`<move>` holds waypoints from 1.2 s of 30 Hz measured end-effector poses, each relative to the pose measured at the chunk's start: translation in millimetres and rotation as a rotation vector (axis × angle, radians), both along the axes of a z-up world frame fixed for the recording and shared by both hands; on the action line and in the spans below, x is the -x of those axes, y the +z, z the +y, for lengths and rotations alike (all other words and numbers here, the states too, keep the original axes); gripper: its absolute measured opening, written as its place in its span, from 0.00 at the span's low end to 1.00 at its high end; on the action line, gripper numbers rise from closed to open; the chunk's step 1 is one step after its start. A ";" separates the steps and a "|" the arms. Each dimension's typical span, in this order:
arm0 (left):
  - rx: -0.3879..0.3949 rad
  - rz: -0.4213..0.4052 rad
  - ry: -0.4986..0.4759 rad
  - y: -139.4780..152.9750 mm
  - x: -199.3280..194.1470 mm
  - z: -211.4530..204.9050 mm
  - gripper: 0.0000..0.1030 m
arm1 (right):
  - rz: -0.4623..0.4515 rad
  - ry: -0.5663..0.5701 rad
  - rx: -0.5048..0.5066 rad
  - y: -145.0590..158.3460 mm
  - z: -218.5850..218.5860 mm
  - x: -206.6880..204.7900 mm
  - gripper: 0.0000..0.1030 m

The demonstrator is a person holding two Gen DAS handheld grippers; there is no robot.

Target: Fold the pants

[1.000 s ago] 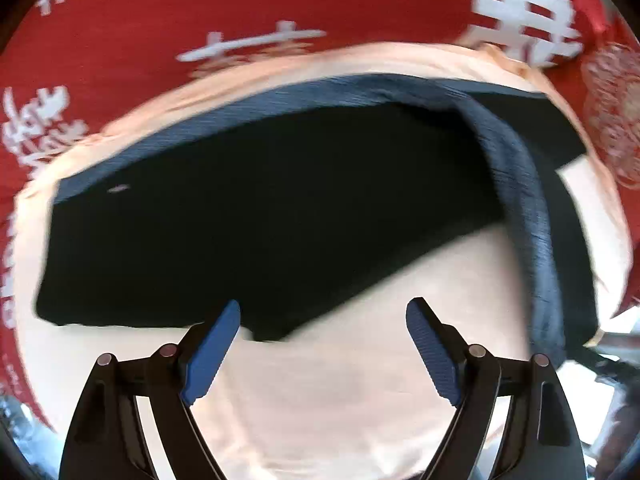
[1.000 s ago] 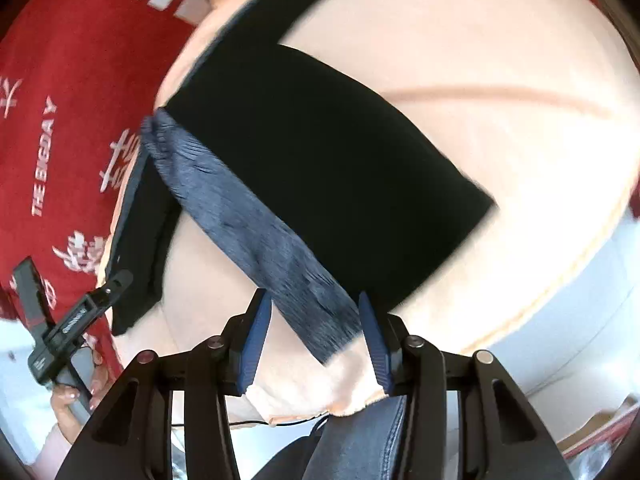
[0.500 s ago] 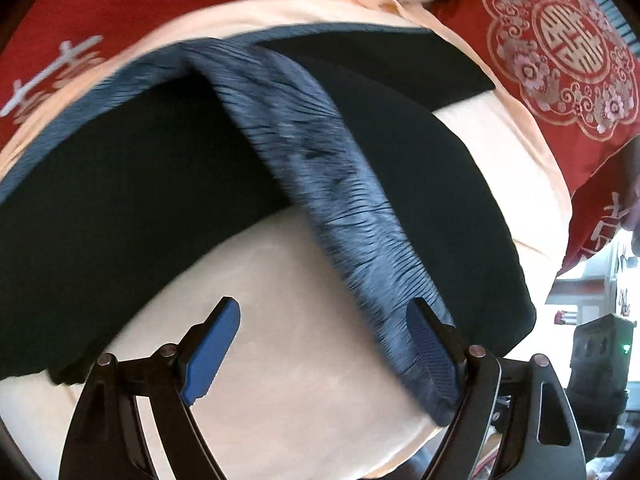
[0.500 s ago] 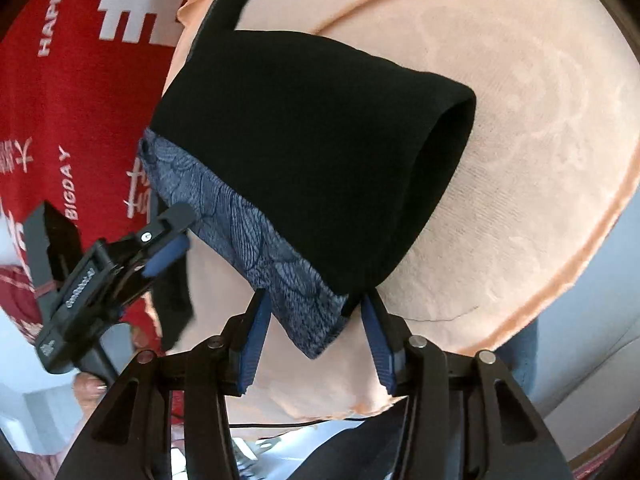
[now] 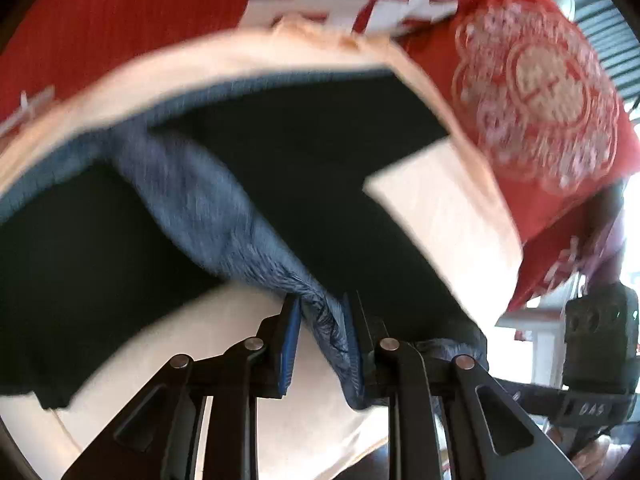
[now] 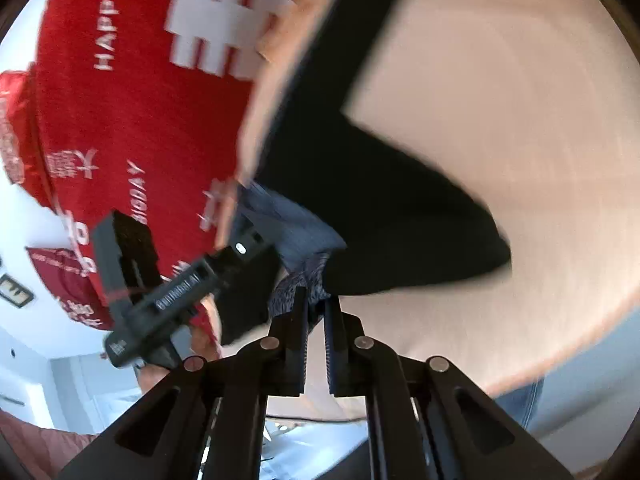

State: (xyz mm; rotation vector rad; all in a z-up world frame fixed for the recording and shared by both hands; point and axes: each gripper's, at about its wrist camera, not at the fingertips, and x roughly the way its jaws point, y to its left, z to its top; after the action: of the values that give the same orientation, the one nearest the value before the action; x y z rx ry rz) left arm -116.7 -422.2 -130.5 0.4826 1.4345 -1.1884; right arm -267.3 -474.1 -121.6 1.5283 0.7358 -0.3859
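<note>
Left wrist view: the left gripper [image 5: 320, 338] is pinching the blue-grey patterned waistband [image 5: 224, 220] of the black pants [image 5: 300, 168], its jaws closed on the bunched band. The pants are lying across a peach cloth [image 5: 440, 216] that covers a red printed spread [image 5: 120, 20]. One dark panel is running off to the left and another to the upper right, while the band is twisting between them. At the far right edge the other tool is appearing only as a dark housing.

Right wrist view: the right gripper [image 6: 316, 320] is clamping a second point of the waistband [image 6: 300, 236], jaws nearly together on a thin fold. The left gripper [image 6: 168, 296] is sitting just beside it, to its left, over the edge of the peach cloth [image 6: 500, 120].

Risks, as judged: the two grips are sitting close together, so the band between them is likely slackening and may twist, skewing the fold. The right grip is holding little fabric and may be slipping under the weight of the hanging pants [image 6: 380, 184].

Only the right view is showing how near the tools are; only the left is showing the twist along the band.
</note>
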 end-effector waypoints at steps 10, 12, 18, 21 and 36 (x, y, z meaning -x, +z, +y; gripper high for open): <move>0.080 -0.168 0.105 28.9 -64.9 -74.6 0.24 | 0.016 0.078 0.244 28.4 -173.5 -67.7 0.06; 0.067 -0.208 0.153 30.0 -81.5 -68.8 0.51 | 0.097 0.121 0.294 23.6 -203.8 -86.7 0.06; -0.023 -0.322 0.293 23.2 -108.6 -8.8 0.81 | 0.228 0.357 0.454 34.2 -182.3 -107.0 0.54; -0.136 -0.324 0.329 1.3 -111.0 22.8 0.81 | 0.310 0.559 0.562 34.9 -113.3 -102.4 0.59; -0.185 0.017 0.070 -65.4 -28.9 51.3 0.81 | 0.227 0.273 -0.145 -70.9 37.1 3.2 0.59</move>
State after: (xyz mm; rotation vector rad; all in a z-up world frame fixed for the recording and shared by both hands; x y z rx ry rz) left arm -87.7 -370.9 -195.9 0.5462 1.5716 -1.0108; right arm -270.5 -437.0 -192.5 1.5075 1.1577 -0.3080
